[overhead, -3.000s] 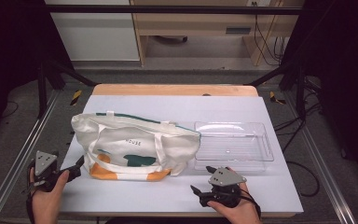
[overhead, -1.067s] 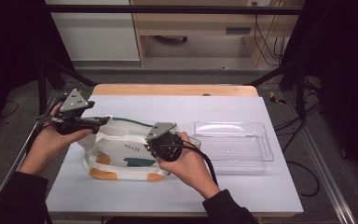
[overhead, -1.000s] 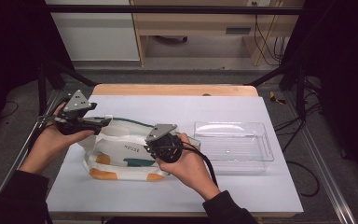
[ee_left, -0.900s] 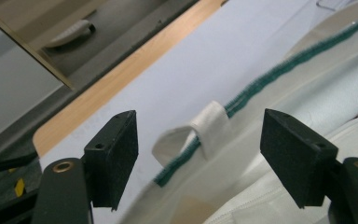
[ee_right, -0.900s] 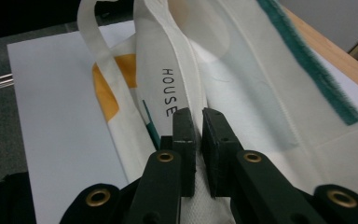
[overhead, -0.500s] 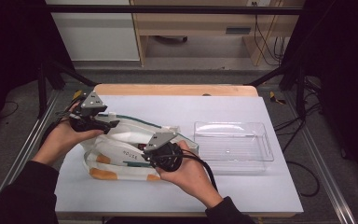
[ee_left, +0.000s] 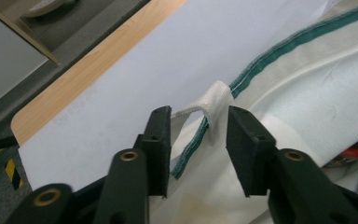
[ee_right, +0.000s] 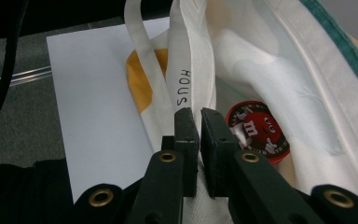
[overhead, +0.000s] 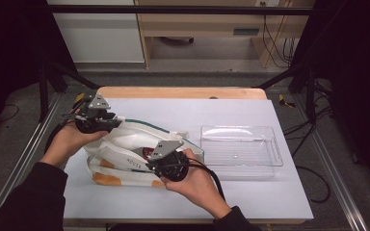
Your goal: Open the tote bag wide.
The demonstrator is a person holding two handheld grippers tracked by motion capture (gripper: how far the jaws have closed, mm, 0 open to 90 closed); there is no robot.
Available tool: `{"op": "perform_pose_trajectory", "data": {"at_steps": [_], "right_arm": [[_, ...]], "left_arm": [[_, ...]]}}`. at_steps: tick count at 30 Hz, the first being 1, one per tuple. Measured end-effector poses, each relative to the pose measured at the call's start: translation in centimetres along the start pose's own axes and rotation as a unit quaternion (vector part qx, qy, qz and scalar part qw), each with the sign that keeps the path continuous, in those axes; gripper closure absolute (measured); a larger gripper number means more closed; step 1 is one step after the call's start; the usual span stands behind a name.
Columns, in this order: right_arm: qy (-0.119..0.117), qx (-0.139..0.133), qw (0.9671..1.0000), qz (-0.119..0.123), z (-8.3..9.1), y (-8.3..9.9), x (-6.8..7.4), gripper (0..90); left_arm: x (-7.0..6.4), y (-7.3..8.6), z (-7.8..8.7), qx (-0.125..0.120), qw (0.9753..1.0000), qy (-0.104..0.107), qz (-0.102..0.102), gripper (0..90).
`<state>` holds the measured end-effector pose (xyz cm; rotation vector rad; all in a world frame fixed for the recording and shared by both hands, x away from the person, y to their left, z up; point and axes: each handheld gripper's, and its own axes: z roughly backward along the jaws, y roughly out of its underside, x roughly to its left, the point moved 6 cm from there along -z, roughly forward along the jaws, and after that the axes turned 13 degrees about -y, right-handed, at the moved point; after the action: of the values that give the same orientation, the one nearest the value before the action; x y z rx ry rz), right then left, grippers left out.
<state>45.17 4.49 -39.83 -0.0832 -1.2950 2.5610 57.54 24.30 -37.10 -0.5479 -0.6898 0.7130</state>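
A cream canvas tote bag [overhead: 125, 159] with a green-trimmed rim and orange corners lies at the table's left centre, its mouth pulled open. My left gripper [overhead: 114, 123] is at the bag's far rim [ee_left: 216, 95], and a raised fold of that rim is pinched between its jaws [ee_left: 198, 116]. At the near side, my right gripper [overhead: 150, 162] is shut on the bag's front wall [ee_right: 186, 88], which is printed "HOUS" [ee_right: 194, 114]. Inside the bag lies a round red M&M's tin [ee_right: 256, 133], a red spot in the high view [overhead: 147, 152].
To the right of the bag sits a clear plastic tray [overhead: 241, 147] with nothing in it. The white table top [overhead: 183, 110] ends in a wooden strip at the back. Black frame rails run along both sides, with cables on the floor at the right.
Both hands came up from the table's front edge to the bag. The left gripper took the far rim and the right took the near wall, and the bag's mouth has spread open.
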Motion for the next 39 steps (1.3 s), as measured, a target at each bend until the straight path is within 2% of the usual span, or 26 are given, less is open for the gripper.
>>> {"op": "perform_pose_trajectory", "data": {"at_steps": [1, 2, 4, 6, 14, 17, 25, 33, 39], "right_arm": [[0.001, -0.002, 1.0, -0.002, 0.0, 0.0, -0.1, 85.8], [0.0, -0.003, 1.0, -0.003, 0.1, 0.1, -0.1, 85.8], [0.001, -0.005, 1.0, -0.006, 0.1, 0.1, -0.2, 85.9], [0.003, -0.006, 1.0, -0.007, 0.1, 0.2, -0.2, 85.9], [0.0, 0.0, 1.0, -0.005, -0.1, 1.2, 0.5, 86.7], [-0.004, 0.004, 1.0, -0.005, -0.3, 1.9, 1.1, 87.2], [-0.012, 0.019, 0.9997, -0.006, -1.1, 3.6, 2.1, 87.8], [-0.019, 0.019, 0.9996, -0.009, -1.6, 5.1, 2.7, 87.9], [-0.021, 0.017, 0.9996, -0.007, -2.2, 5.9, 3.0, 88.0]], "left_arm": [[-0.3, 0.1, 0.0, 0.003, 1.0, 0.009, -0.003, 69.8], [-0.3, 0.1, 0.0, 0.003, 1.0, 0.009, -0.003, 74.8], [-0.8, 0.3, -0.1, 0.009, 0.9998, 0.014, -0.01, 80.1], [-0.7, 0.3, -0.1, 0.009, 0.9998, 0.01, -0.016, 86.9], [0.3, -0.3, 0.3, -0.011, 0.9999, -0.006, -0.003, 87.9], [0.6, -0.6, 0.3, -0.013, 0.9999, -0.002, 0.004, 88.5], [1.1, -1.2, 0.5, -0.012, 0.9999, 0.002, -0.008, 88.7], [1.6, -1.6, 0.2, -0.016, 0.9998, 0.005, -0.004, 88.8], [1.9, -1.6, -0.7, -0.021, 0.9998, 0.001, 0.002, 88.9]]}}
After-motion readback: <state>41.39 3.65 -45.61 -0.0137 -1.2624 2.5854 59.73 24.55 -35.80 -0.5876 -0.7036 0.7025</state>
